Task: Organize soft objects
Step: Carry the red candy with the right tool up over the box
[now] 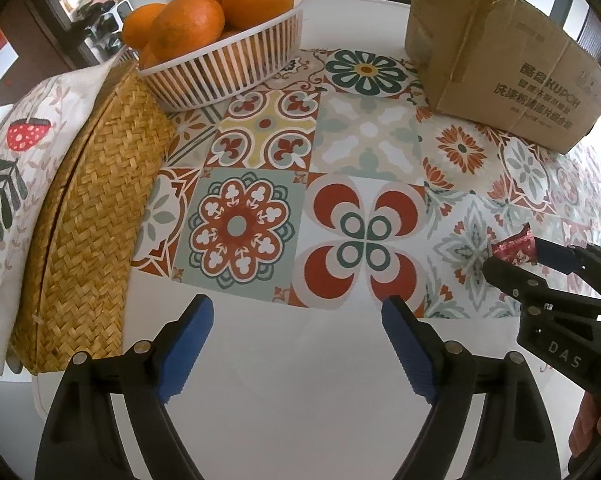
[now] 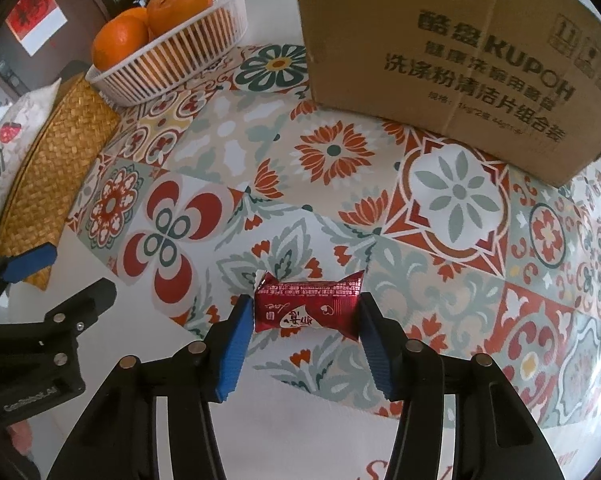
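Right gripper (image 2: 304, 316) jaws grasp a crinkly red snack packet (image 2: 306, 312) — left gripper (image 1: 298, 320) released.

On the tabletop (image 2: 292, 420) lies a patterned mat (image 2: 332, 152). A snack packet (image 2: 306, 312) sits on the mat's near part, between the right tongs' (image 2: 300, 334) pads. A cardboard box (image 2: 460, 60) stands at one o'clock from the packet, a basket (image 2: 172, 68) of oranges (image 2: 120, 40) at eleven. At nine o'clock a woven mat (image 2: 52, 160) leans against a cushion (image 2: 4, 152). The left tongs (image 1: 296, 344) hang over bare tabletop.
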Demonstrator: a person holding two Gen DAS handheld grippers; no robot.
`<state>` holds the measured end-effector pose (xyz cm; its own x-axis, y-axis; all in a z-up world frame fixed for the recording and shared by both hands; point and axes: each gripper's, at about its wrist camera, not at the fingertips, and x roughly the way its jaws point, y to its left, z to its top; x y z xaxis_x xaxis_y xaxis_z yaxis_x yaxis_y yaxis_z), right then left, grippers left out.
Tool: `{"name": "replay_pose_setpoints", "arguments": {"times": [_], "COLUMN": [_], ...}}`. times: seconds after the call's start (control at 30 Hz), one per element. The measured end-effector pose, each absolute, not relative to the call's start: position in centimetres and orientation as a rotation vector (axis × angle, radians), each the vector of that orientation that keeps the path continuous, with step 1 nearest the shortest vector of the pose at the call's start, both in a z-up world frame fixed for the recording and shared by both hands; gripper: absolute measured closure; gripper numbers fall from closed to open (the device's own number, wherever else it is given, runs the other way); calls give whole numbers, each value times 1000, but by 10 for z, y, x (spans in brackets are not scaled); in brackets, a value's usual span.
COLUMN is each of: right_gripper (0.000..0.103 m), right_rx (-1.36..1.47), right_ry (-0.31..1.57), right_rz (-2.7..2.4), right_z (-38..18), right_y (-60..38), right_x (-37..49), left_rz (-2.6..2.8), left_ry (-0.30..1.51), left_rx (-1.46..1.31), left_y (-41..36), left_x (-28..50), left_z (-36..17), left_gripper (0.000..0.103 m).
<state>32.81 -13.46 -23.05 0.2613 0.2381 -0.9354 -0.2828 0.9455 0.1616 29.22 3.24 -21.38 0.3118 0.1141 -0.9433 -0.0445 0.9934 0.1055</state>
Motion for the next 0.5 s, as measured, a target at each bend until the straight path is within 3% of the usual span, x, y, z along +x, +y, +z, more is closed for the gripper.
{"name": "replay_pose_setpoints", "arguments": {"times": [0.5], "right_gripper": [50], "right_rx": [43], "right_ry": [1132], "right_rz": [283], "right_z": [-180], "right_y": [-163], "right_x": [318], "left_rz": [28], "left_ry": [1156], "left_rx": [74], "left_y": [10], "left_x": [297], "left_z": [-175], "left_gripper": [16]}}
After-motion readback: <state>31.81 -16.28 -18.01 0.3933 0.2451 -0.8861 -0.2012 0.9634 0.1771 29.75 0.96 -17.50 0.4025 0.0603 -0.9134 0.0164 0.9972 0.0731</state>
